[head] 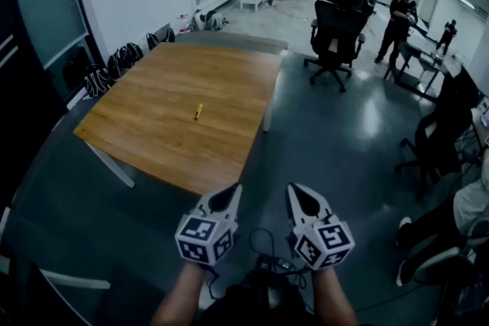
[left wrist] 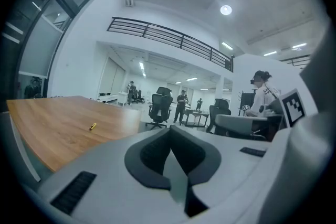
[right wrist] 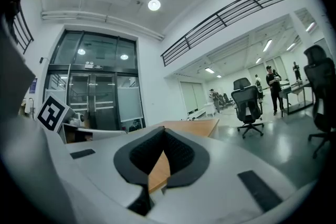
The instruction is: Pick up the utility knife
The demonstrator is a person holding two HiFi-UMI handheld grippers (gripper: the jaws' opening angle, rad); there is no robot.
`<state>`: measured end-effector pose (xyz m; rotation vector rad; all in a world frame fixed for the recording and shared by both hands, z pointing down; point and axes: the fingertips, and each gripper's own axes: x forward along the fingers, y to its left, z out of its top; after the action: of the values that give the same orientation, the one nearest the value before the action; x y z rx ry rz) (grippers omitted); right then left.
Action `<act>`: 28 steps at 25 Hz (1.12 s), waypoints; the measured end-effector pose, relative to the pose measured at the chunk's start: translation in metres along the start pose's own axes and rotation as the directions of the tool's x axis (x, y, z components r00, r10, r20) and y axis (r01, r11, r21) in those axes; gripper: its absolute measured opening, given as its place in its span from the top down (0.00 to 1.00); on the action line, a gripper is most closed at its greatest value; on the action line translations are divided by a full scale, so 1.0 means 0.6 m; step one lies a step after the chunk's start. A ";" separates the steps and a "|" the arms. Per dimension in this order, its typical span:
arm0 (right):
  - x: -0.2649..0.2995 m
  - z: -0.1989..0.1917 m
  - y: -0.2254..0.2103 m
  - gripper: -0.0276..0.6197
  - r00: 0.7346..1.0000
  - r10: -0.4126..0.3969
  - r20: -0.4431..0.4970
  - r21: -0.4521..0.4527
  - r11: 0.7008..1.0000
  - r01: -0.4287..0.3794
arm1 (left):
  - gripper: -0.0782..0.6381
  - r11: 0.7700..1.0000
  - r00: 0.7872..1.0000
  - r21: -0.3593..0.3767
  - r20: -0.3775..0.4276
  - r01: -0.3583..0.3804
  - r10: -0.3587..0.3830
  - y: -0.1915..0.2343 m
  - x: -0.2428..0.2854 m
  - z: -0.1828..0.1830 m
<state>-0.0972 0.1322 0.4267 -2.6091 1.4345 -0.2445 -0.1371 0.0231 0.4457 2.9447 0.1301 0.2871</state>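
A small yellow utility knife (head: pixel 198 111) lies alone near the middle of a wooden table (head: pixel 153 133). Both grippers hover side by side off the table's near edge, well short of the knife. The left gripper (head: pixel 231 193) points toward the table with its jaws shut and nothing between them. The right gripper (head: pixel 295 192) is shut and empty too. In the left gripper view the knife (left wrist: pixel 92 126) shows as a tiny yellow spot on the table (left wrist: pixel 47 123), far ahead and left of the closed jaw tips (left wrist: pixel 170 132). The right gripper view shows closed jaw tips (right wrist: pixel 164 132) and the table's corner (right wrist: pixel 197 126), but no knife.
A black office chair (head: pixel 336 30) stands on the grey floor right of the table. More chairs and desks line the right side, and several people stand at the back. Dark bags (head: pixel 114 65) lie along the wall left of the table.
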 end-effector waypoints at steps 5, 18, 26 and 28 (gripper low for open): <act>0.037 0.027 -0.124 0.94 0.999 -0.043 0.002 0.015 0.999 0.043 | 0.88 1.000 0.999 0.004 -0.035 0.017 -0.017 -0.007 0.124 0.018; 0.187 0.110 -0.292 0.94 0.999 -0.020 0.038 -0.014 1.000 0.020 | 0.88 0.997 0.997 -0.003 -0.032 -0.075 0.075 0.064 0.325 0.074; 0.366 0.111 -0.345 0.94 0.999 0.053 0.000 -0.056 0.997 -0.053 | 0.88 0.990 0.991 -0.035 0.002 -0.137 0.137 0.176 0.440 0.092; 0.426 0.113 -0.341 0.94 0.995 0.100 -0.012 -0.071 0.992 -0.101 | 0.88 0.983 0.984 -0.050 0.014 -0.174 0.175 0.221 0.460 0.102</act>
<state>0.2206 0.0284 0.4216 -2.5839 1.6011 -0.1956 0.1543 -0.0884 0.4623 2.9128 -0.1367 0.2828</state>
